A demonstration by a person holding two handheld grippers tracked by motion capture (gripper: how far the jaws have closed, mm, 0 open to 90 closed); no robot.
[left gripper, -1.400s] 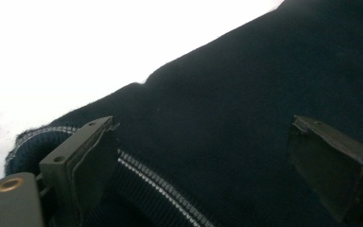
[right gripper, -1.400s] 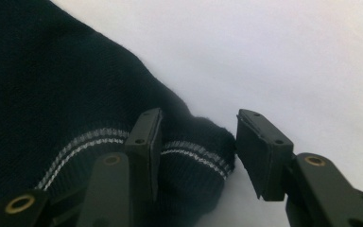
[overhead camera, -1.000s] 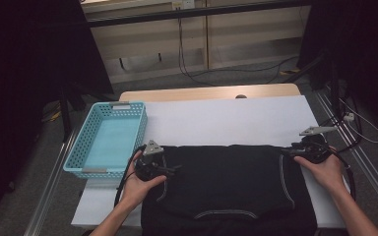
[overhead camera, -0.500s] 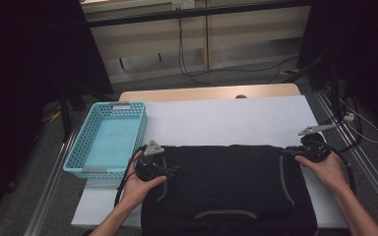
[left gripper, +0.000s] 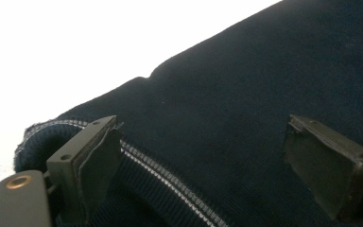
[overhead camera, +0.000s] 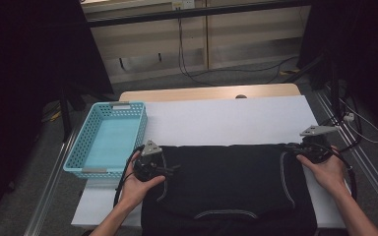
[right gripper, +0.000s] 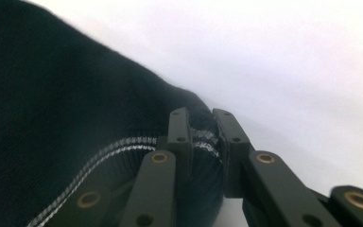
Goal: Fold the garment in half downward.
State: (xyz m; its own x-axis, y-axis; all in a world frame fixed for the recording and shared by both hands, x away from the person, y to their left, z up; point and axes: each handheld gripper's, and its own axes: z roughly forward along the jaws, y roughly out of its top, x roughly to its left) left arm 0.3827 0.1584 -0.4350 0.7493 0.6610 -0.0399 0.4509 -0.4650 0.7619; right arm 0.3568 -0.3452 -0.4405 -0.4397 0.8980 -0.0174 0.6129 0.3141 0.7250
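A dark garment [overhead camera: 226, 182] with pale stitched seams lies spread flat on the near half of the white table [overhead camera: 226, 120]. My left gripper [overhead camera: 170, 169] rests at the garment's left edge, held in a hand. In the left gripper view it [left gripper: 208, 170] stands open over the cloth [left gripper: 264, 94], its jaws either side of a ribbed, stitched hem [left gripper: 170, 179]. My right gripper [overhead camera: 291, 146] is at the garment's right edge. In the right gripper view it [right gripper: 203, 137] is shut on the ribbed edge of the garment [right gripper: 52, 118].
A light blue perforated basket [overhead camera: 106, 137] sits on the table's left side, close beside the left gripper. Bare white tabletop stretches beyond the garment toward a wooden far edge [overhead camera: 206, 92]. Metal rails [overhead camera: 354, 147] and cables run along the right side.
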